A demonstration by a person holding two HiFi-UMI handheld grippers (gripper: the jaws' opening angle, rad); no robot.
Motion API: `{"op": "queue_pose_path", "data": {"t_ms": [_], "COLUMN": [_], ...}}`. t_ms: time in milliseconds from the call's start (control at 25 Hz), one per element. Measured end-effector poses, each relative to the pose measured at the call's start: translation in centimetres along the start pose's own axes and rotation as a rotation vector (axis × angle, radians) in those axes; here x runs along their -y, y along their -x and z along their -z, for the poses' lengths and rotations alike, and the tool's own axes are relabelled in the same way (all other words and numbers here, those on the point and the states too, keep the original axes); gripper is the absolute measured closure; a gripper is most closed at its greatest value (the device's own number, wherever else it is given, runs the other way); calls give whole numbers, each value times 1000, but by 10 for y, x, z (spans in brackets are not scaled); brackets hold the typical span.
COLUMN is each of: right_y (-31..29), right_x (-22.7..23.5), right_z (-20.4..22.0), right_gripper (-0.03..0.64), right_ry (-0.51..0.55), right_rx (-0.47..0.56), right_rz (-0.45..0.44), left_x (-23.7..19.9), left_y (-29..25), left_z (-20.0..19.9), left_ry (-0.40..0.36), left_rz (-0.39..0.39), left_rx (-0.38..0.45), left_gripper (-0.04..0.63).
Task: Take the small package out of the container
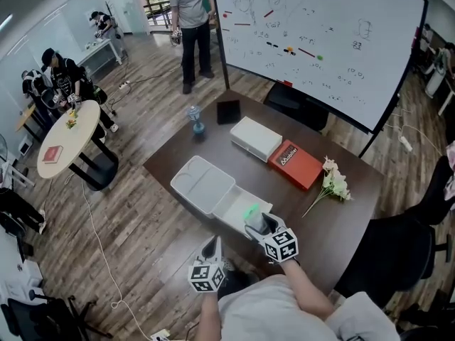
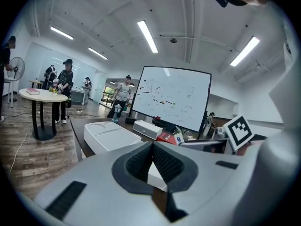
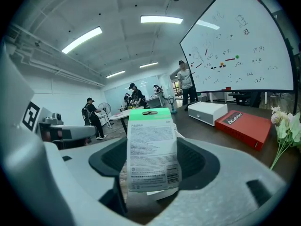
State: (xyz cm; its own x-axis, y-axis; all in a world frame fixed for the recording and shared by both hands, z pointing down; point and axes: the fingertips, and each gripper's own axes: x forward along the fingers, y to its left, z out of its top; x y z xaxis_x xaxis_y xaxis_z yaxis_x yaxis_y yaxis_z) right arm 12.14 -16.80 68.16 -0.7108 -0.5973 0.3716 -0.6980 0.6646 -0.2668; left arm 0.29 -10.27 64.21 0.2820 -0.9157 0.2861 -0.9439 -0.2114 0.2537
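Small package, one only, green-topped with a white printed card, upright and gripped by its two side edges in the wide-spread jaws of the right gripper, just over the near open half of the one white hinged plastic container at the near edge of the dark brown table. Left gripper alongside, off the table edge, jaws pressed together on nothing. Farther along: one flat white box, one red box just beside it, one bunch of white flowers, one small black object, one blue-green bottle, then one large whiteboard.
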Motion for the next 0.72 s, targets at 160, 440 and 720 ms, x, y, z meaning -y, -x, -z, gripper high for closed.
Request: {"op": "queue_pose_path", "data": {"t_ms": [160,440,720], "right_y": [1,2,0], "right_x": [3,3,2], "right_z": [0,3,4], "right_gripper": [288,288,288], "right_ry": [-5,1,4], "right_rx": [3,-1,-9], "right_rz": [6,3,1], "left_x": [3,3,2], "left_y": [0,1,1], "left_z": [3,7,4], "left_ry": [-4,-3,-4], "left_rz": [5,0,-1], "left_rx": [-9,-15,-12], "left_gripper": [591,591,591]}}
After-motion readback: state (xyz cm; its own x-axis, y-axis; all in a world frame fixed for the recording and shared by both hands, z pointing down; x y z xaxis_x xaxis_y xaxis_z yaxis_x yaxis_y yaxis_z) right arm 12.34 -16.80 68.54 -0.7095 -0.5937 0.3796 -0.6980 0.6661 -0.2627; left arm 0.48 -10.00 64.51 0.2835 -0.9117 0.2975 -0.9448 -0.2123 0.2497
